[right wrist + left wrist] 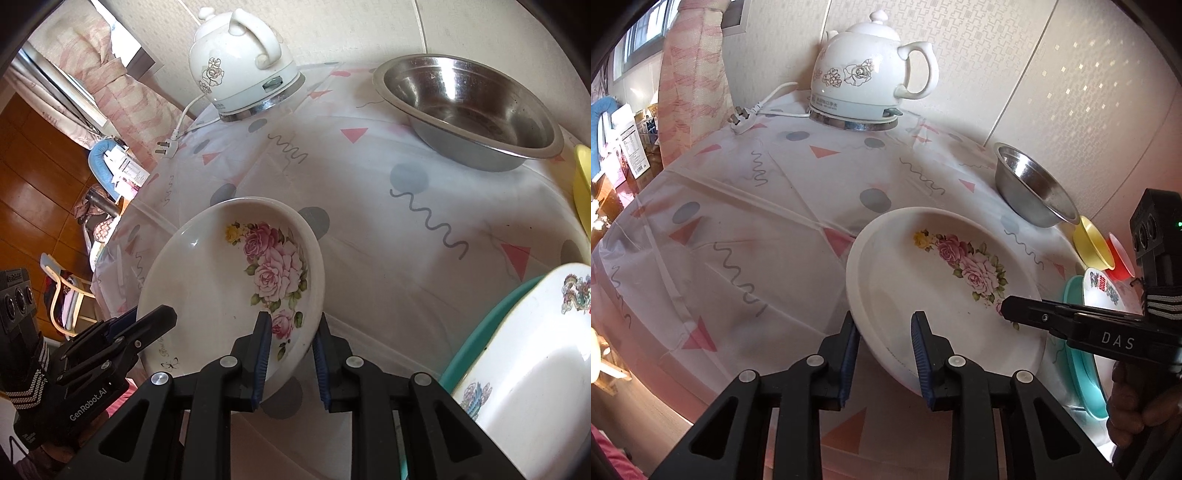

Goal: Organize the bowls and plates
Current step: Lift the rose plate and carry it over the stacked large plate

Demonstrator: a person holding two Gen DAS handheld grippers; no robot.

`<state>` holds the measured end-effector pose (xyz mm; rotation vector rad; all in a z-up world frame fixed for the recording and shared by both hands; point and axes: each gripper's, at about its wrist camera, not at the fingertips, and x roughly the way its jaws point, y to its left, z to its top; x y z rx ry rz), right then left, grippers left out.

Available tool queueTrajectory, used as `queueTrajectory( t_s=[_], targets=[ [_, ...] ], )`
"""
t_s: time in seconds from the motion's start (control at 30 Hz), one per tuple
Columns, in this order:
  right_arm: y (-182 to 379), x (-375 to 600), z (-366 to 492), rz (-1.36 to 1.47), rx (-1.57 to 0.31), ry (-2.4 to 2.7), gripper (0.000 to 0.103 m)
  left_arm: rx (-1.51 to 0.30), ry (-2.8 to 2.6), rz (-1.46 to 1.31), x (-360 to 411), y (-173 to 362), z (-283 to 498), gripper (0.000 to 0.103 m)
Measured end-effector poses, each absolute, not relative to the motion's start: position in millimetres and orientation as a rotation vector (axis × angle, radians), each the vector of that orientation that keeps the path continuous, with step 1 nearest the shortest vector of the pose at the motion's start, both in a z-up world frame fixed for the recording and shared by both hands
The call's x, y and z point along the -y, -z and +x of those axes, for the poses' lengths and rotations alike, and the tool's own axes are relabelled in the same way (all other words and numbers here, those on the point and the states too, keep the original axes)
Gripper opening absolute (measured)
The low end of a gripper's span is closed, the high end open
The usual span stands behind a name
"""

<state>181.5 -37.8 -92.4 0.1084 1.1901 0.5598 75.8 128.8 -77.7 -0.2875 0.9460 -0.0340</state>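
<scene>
Patterned-cloth bench [746,192], electric kettle [866,74] at far edge. Rose-print plate [942,295] tilted, rim between both tongs: left tongs [884,354] and right tongs [291,356] parted, straddling rim, not clamping. Step: handover or lift. Next: clamp, carry toward stacked plates [524,350] right of tongs.

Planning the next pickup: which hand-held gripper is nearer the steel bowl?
Right. The right hand-held gripper straddles the rose plate's rim on the steel bowl's side; the left hand-held gripper straddles the opposite rim, farther away.
</scene>
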Motion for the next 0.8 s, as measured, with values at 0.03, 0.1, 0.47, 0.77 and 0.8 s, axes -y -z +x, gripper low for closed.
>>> queueTrajectory(
  t_s=[0.03, 0.1, 0.47, 0.77, 0.8],
  targets=[
    [93, 36, 181, 0.103, -1.19, -0.56, 0.024, -0.954, 0.03, -0.284, -128, 80, 75, 0.029],
    [96, 33, 179, 0.087, -1.198, -0.565, 0.024, -0.96, 0.028, -0.289, -129, 84, 72, 0.028],
    [83, 39, 159, 0.055, -1.128, -0.604, 0.024, -0.894, 0.042, -0.264, -126, 65, 59, 0.03],
    [59, 74, 138, 0.101, -1.07, -0.582, 0.024, -0.842, 0.127, -0.231, -97, 37, 52, 0.029],
    [56, 80, 135, 0.106, -1.063, -0.574, 0.024, -0.835, 0.143, -0.223, -92, 33, 52, 0.029]
  ],
)
